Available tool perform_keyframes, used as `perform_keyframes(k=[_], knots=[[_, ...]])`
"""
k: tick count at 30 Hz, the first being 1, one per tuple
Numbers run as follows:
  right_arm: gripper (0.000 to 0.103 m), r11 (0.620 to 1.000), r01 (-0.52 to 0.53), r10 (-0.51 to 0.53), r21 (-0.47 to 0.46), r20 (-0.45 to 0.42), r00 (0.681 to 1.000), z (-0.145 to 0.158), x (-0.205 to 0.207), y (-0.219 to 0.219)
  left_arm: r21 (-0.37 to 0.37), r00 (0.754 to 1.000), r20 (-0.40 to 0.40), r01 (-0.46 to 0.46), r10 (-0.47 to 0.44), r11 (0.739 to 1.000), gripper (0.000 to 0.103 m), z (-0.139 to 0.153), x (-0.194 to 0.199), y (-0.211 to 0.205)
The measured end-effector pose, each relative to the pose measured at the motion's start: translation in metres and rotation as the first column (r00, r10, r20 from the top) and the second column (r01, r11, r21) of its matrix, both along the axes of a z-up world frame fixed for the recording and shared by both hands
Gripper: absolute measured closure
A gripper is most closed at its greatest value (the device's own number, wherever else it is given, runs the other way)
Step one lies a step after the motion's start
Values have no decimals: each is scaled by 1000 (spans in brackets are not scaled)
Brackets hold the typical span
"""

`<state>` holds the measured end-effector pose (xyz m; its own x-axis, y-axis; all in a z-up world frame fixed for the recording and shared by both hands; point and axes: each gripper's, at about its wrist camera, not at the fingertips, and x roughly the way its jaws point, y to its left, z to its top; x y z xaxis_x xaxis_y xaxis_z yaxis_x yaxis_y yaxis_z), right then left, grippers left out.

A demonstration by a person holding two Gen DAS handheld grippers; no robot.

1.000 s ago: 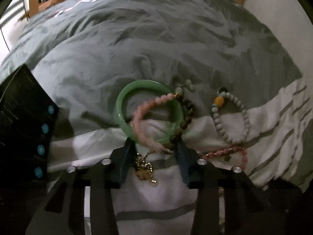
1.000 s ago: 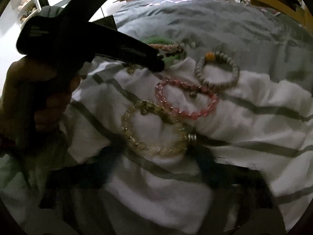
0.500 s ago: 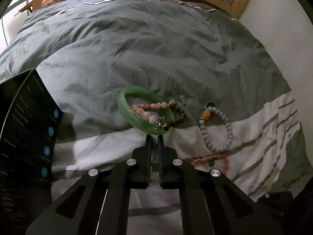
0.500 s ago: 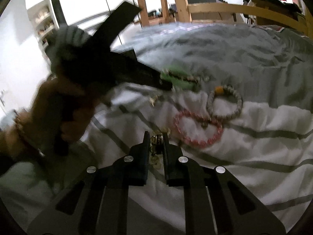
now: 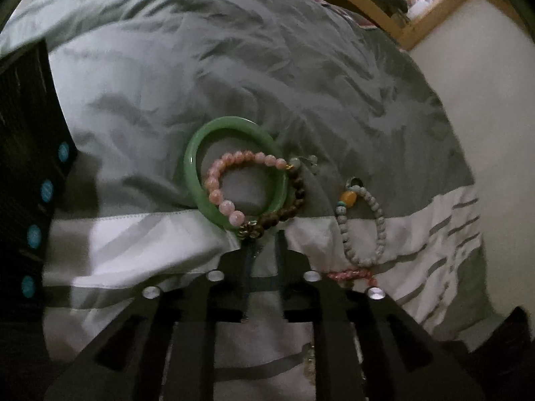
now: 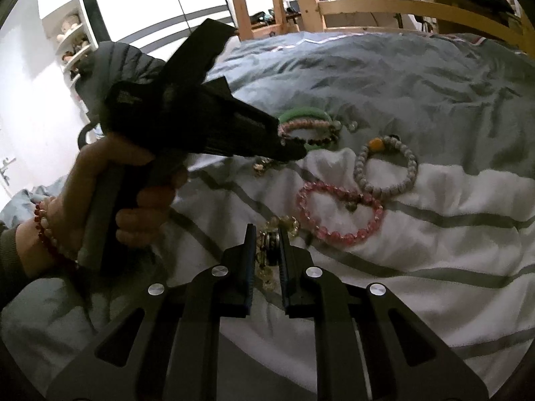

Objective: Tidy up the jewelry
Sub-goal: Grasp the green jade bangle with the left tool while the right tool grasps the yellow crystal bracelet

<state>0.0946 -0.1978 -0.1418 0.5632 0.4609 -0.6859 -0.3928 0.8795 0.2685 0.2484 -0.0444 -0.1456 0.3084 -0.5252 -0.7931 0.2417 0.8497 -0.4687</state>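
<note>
Left gripper (image 5: 262, 250) fingers slightly parted, nothing clearly gripped, tips at pink-and-brown bead bracelet (image 5: 234, 180) draped over green bangle (image 5: 200, 153), right gripper (image 6: 267, 234) clamped on yellow crystal bracelet (image 6: 284, 224), raised off bedspread (image 6: 434, 234).

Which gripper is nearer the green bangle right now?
Left. The left gripper sits just short of the green bangle, fingertips at its near edge. The right gripper is farther back, shut on the yellow bead bracelet.

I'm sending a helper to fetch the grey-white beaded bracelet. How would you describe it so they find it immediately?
On the bed, look where the grey duvet meets the white striped band. The grey-white beaded bracelet lies across that seam, right of the green bangle and just beyond the pink crystal bracelet. It alone carries one orange bead.
</note>
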Motion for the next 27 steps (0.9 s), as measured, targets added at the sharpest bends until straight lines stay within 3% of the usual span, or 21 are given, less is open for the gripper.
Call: perform_keyframes(k=[1,3,4,5,6,9,12,13,14,15,16,18,19,21,24,27], knots=[[88,1000,1,-2,-27,-15,1000,-5,1,2,-36,1000,-3,-2,2,999,67,2,-1,2],[84,999,-18,15,-51,-47,999,-13,4,8,-64,999,32,-23,25,998,32,10,-4,3],[78,998,-24,21,-58,-52,998,-16,5,10,-40,996,68,-49,52,998,24,15,-6,3],[64,997,-26,23,-66,-53,998,-17,6,12,-25,993,95,-64,66,998,16,19,-8,3],[53,998,-31,28,-60,-52,998,-18,6,12,-10,989,128,-74,75,997,16,23,-9,2],[35,999,-28,27,-32,-44,999,-16,6,10,29,988,135,-79,75,996,16,18,-5,-2],[35,1000,-7,5,-30,-50,999,-17,10,10,49,990,105,-100,94,994,16,6,5,-1],[36,999,-4,2,-40,-48,999,-18,11,12,56,991,92,-97,92,994,17,2,9,-1],[46,998,-3,1,-58,-31,1000,-17,10,15,86,993,83,-91,84,992,20,-1,13,-3],[66,997,-15,14,-72,-9,1000,-14,9,19,122,993,88,-88,77,989,33,-1,14,-4],[71,996,-25,26,-81,6,1000,-11,9,22,188,992,104,-83,65,979,39,1,14,-9],[87,994,-57,60,-95,31,998,-8,5,29,191,992,112,-72,51,979,54,4,12,-8],[91,993,-64,68,-99,37,997,-8,4,31,187,992,112,-77,56,979,57,6,12,-7],[91,994,-64,68,-90,48,996,-6,2,30,179,990,107,-110,92,978,85,8,13,2],[91,998,-46,49,-51,63,997,0,-1,20,68,988,71,-139,134,988,93,11,17,19],[91,999,-35,37,-29,67,997,1,-2,16,42,985,91,-151,147,988,94,18,16,22]])
